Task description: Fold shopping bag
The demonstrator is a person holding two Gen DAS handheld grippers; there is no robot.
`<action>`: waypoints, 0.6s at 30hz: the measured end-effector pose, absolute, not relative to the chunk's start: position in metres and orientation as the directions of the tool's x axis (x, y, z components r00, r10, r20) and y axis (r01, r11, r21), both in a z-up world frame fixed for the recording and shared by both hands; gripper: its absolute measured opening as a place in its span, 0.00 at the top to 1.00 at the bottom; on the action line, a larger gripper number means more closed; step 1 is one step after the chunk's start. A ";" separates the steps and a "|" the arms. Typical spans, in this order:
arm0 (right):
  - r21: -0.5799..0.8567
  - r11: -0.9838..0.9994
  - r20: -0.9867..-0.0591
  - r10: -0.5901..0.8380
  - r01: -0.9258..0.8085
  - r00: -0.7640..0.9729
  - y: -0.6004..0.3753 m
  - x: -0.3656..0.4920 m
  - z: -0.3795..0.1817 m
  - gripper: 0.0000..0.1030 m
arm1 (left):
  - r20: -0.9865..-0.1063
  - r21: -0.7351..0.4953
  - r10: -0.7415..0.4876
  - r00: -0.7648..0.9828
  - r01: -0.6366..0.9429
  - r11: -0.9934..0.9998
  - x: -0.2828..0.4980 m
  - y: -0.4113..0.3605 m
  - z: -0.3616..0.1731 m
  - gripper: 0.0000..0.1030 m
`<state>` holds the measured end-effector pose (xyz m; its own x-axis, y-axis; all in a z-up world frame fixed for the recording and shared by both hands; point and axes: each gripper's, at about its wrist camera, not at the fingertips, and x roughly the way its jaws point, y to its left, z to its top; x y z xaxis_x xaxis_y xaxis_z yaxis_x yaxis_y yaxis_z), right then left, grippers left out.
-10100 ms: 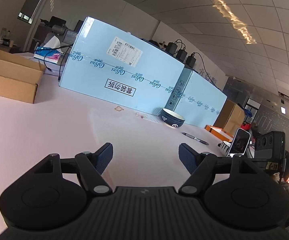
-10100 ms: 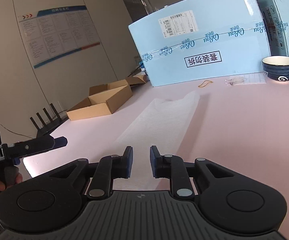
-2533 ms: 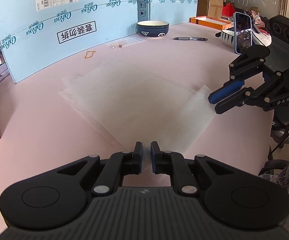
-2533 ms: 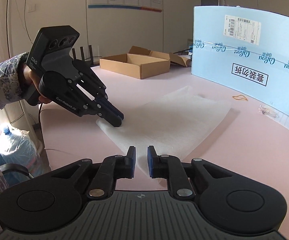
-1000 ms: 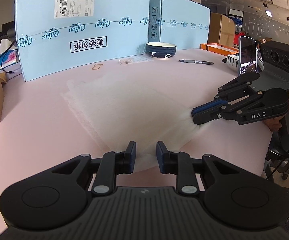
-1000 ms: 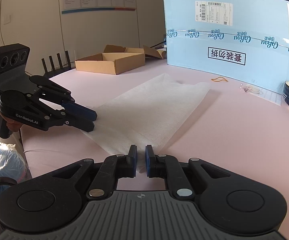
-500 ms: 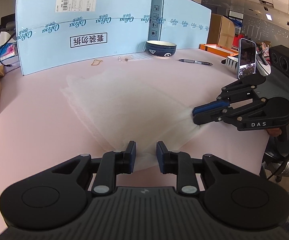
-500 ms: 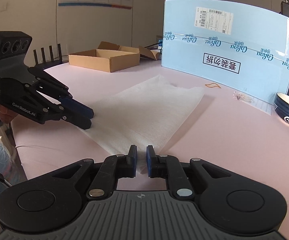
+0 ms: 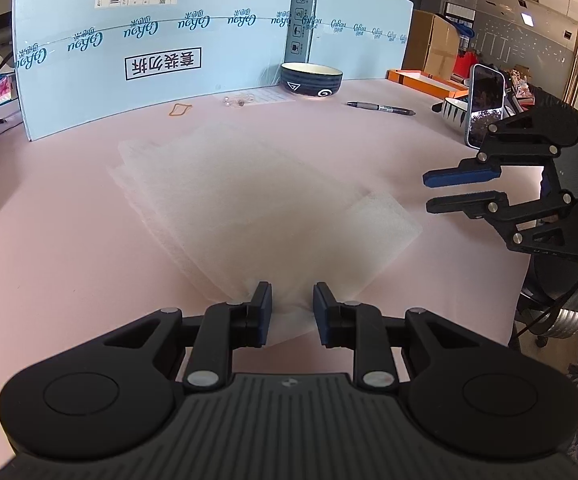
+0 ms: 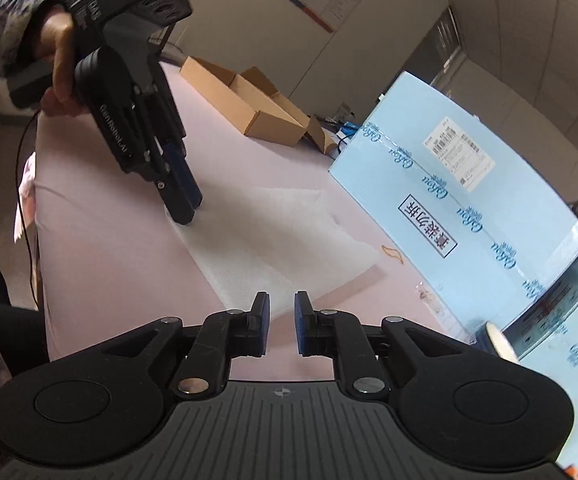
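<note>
Pink table (image 9: 69,240) carries shopping bag (image 9: 249,200), flat, near-square.

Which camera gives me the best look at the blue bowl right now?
The left wrist view: the blue bowl sits whole and unblocked on the pink table, before the light blue boxes. The right wrist view catches only a blurred pale sliver of its rim at the lower right.

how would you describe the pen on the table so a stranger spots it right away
Start at the big light-blue box standing along the pink table, then the dark blue bowl before it. Just right of the bowl lies the pen: the only thin dark stick, flat on the tabletop.
</note>
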<state>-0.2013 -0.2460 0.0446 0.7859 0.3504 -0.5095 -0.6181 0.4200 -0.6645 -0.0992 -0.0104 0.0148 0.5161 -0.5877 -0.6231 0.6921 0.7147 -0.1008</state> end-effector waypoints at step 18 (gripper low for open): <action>-0.831 -0.346 -0.540 0.312 -0.436 0.782 -0.231 -0.204 -0.006 0.82 | -0.652 -0.114 -0.614 0.444 0.743 0.659 -0.088 -0.010 0.017 0.79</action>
<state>-0.2041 -0.2309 -0.0065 0.7818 0.3117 -0.5401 -0.4358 -0.3464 -0.8307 -0.0881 -0.0096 0.0173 0.4441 -0.6143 -0.6522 0.7434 0.6589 -0.1145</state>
